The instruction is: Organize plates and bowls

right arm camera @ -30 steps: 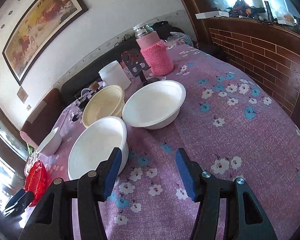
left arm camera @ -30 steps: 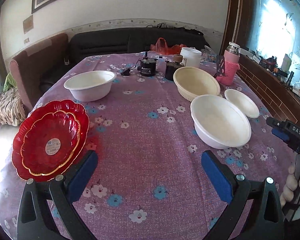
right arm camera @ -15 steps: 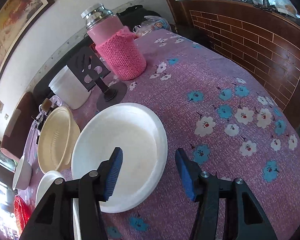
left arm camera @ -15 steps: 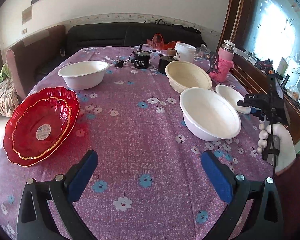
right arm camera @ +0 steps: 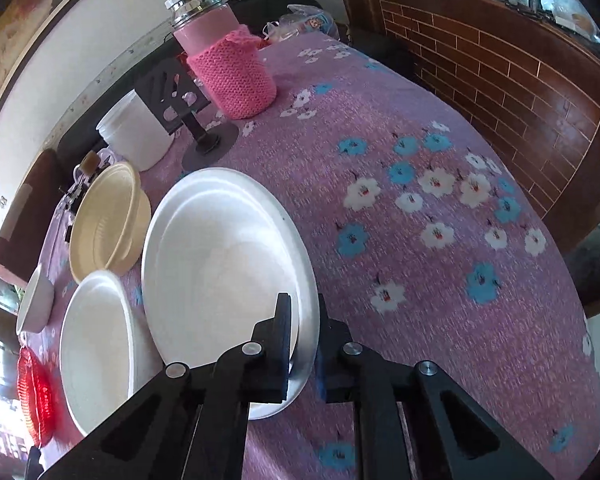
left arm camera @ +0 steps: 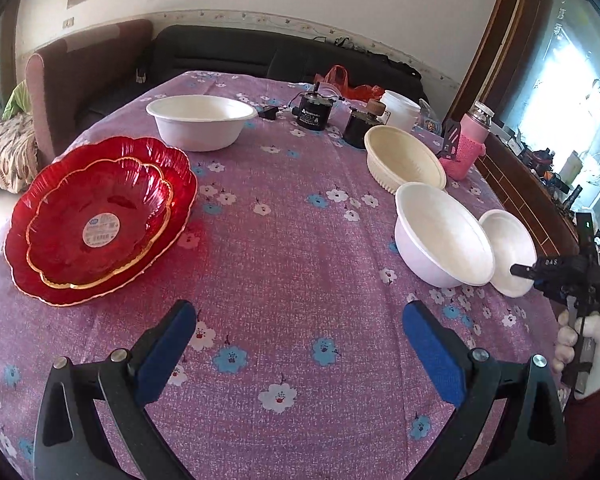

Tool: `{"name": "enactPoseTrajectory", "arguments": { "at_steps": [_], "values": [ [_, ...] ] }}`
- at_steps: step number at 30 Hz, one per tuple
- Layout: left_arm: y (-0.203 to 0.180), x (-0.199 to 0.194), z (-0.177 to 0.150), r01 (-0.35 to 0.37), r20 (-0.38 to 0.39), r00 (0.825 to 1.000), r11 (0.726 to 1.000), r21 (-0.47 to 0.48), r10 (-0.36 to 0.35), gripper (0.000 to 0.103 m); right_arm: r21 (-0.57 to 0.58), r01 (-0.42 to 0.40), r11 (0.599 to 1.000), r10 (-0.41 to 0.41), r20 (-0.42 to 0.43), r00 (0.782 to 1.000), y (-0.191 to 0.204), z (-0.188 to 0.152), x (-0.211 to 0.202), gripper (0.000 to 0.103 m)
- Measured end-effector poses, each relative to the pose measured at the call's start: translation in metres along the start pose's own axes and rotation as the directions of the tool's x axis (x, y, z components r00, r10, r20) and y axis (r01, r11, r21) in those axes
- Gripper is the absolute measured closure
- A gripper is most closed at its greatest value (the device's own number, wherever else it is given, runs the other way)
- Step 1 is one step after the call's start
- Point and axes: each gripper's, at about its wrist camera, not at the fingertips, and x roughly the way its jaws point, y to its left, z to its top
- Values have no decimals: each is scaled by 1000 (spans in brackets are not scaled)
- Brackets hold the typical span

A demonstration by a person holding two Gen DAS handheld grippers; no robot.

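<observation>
My right gripper (right arm camera: 303, 308) is shut on the near rim of the white plate (right arm camera: 220, 248), one pad inside the rim and one outside. The plate rests on the purple flowered tablecloth (right arm camera: 420, 280) beside a white bowl (right arm camera: 96, 344) and a cream bowl (right arm camera: 100, 224). In the left wrist view my left gripper (left arm camera: 298, 312) hangs open over bare cloth with nothing between its fingers. Two nested red plates (left arm camera: 96, 220) lie to its left. Another white bowl (left arm camera: 202, 120) stands at the far side. At the right, the right gripper (left arm camera: 520, 270) touches the white plate (left arm camera: 508, 248).
A pink knit-covered flask (right arm camera: 228, 68), a black stand (right arm camera: 172, 92) and a white tub (right arm camera: 134, 132) stand behind the plate. Two small black devices (left arm camera: 314, 110) sit at the table's far end. A brick ledge (right arm camera: 500, 72) runs along the right; a sofa (left arm camera: 240, 52) lies beyond.
My right gripper came down toward the white plate and its jaws closed on the plate's near rim. The left gripper shifted a little and stayed open.
</observation>
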Motion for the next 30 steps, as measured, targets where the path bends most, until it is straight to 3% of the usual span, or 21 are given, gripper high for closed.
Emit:
{"name": "enactPoseTrajectory", "arguments": {
  "at_steps": [4,10,13,17,22,23,26,30],
  "values": [
    [-5,5,-5,25,-11,1000,1000,16,-25,0,-26,-59,998,57,-86,995,-14,-37,-16,93],
    [-16,3,-12,38,-10,999,998,58,-37,0,-99,-170,980,147,-208,967,-7,-81,-28,93],
    [-13,-2,-12,31,4,1000,998,56,-31,0,-121,-268,956,221,-306,926,9,-104,-22,93],
    [3,-12,-12,21,20,1000,1000,4,-21,0,-186,-357,915,272,-369,889,42,-121,-23,93],
    [30,-33,-11,-33,55,998,997,-63,37,0,-168,-513,842,370,-512,775,94,-142,-5,93],
    [35,-38,-10,-39,67,997,996,-78,44,0,-176,-518,837,362,-532,765,105,-145,0,93],
    [45,-52,-8,-59,97,993,994,-92,68,0,-228,-507,831,319,-552,770,136,-150,14,92],
    [50,-64,-8,-97,140,984,992,-75,107,0,-299,-469,831,280,-504,817,157,-152,15,91]
  ]
}}
